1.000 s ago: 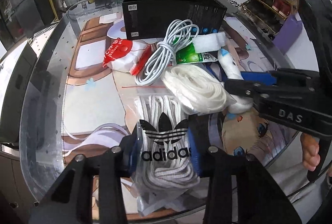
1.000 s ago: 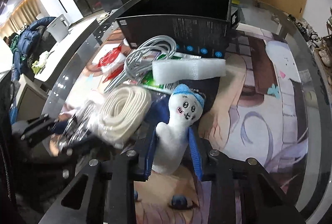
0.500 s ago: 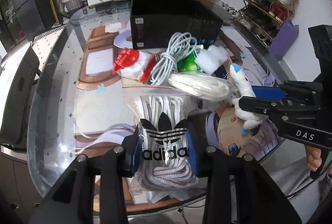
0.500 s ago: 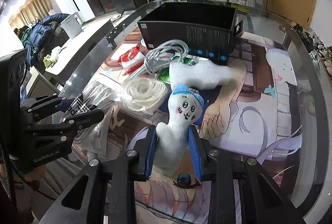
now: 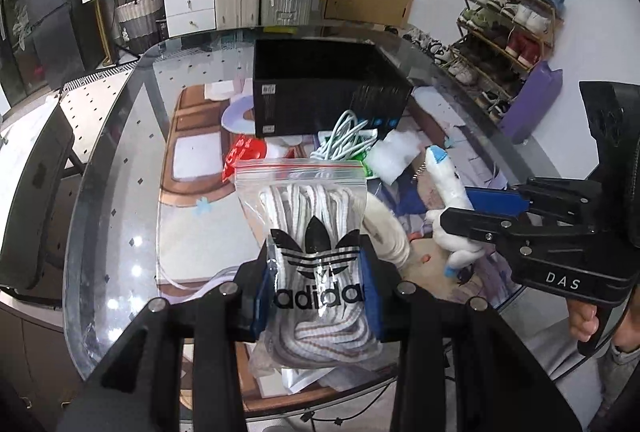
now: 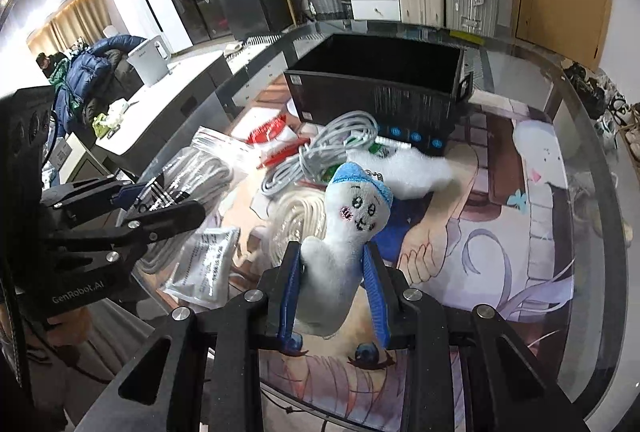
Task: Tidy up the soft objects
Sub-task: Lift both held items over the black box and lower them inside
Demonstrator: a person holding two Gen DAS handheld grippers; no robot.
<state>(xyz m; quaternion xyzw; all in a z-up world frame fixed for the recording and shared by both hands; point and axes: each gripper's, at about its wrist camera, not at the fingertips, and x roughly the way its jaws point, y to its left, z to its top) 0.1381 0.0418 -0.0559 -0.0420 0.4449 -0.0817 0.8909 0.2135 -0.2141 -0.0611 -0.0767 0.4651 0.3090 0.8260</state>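
Both grippers have risen from the desk over the last second, each carrying its load clear of the pile. Left gripper stays clamped on the zip bag of white laces, now hanging above the glass; right gripper stays clamped on the white plush doll, lifted over the white cord coil. With both soft items airborne, the likely next step is carrying them to the open black box beyond the grey cable bundle.
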